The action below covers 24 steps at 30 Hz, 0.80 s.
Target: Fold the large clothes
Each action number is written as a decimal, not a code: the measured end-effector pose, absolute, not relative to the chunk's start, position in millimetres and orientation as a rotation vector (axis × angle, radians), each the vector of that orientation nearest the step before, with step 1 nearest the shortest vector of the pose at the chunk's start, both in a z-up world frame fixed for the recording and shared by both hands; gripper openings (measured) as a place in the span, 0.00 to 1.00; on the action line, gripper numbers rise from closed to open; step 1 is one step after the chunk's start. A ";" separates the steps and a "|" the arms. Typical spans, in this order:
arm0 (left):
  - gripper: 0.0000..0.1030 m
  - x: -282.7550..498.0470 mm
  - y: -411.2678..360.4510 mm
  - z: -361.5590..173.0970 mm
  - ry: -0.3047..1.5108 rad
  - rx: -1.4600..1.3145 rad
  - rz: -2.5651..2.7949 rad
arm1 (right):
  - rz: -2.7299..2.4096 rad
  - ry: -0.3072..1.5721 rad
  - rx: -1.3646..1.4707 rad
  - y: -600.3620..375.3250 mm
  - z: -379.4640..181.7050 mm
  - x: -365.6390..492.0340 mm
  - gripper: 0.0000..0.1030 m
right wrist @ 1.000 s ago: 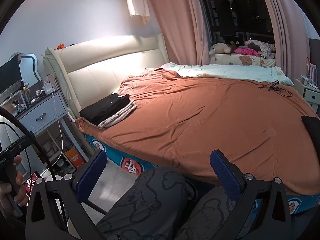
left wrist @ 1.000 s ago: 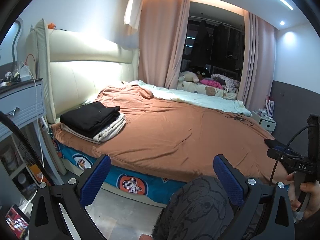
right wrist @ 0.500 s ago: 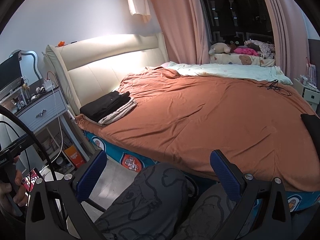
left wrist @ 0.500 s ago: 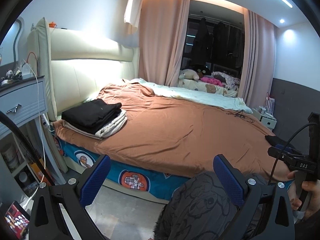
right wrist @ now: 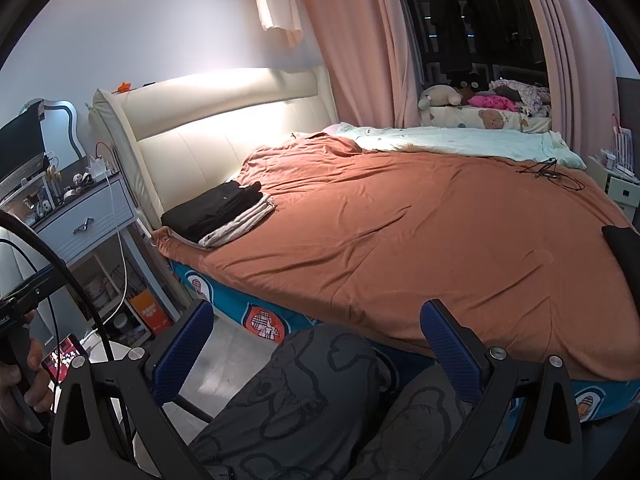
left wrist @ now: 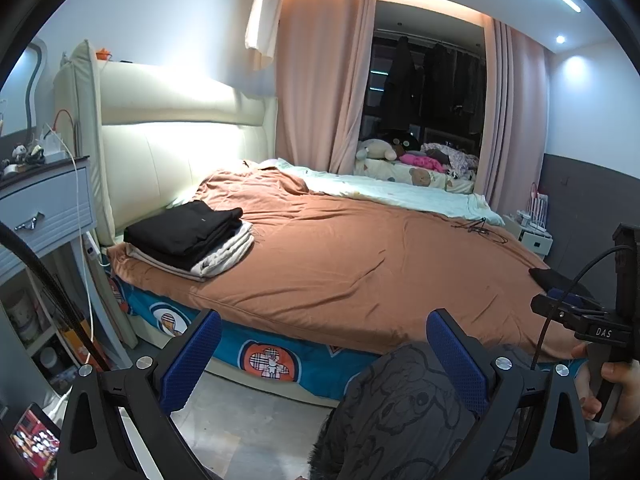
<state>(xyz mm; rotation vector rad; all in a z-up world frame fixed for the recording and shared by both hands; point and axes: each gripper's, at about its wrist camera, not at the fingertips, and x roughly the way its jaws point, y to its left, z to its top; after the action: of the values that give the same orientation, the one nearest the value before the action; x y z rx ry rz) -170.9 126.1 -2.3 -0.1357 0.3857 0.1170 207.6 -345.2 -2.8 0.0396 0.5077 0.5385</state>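
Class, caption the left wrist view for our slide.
Open left claw faces folded clothes stacked on an orange bedspread.

Both fisheye views sat low beside the long edge of the wide bed with the rust-orange cover (left wrist: 360, 264) — just above the person's patterned grey trouser knees (right wrist: 312, 392) — and faced across the mattress toward the cream padded headboard (right wrist: 240, 120) and pink curtains (left wrist: 320, 92). The left wrist view stood nearer the white bedside drawer unit (left wrist: 44, 208). Both shared the bed, the stack of folded black and pale clothes (left wrist: 188, 240) and the dark window (right wrist: 472, 16) — and each caught the other handle at its edge.

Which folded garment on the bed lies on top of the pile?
The black garment lies on top; the pale grey one is beneath it, showing only along its edges.
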 end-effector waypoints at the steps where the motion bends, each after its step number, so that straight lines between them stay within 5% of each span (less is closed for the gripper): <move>1: 1.00 -170.5 126.0 -2.3 0.384 -0.135 0.118 | 0.539 0.508 0.039 -345.3 -2.5 207.1 1.00; 24: 1.00 -174.8 135.6 3.2 0.376 -0.140 0.133 | 0.543 0.513 0.022 -336.8 1.6 201.1 1.00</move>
<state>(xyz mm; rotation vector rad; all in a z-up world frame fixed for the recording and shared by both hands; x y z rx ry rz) -174.8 135.6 3.2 -0.1405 0.3756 0.1331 201.1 -336.8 1.6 0.0218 0.5127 0.5425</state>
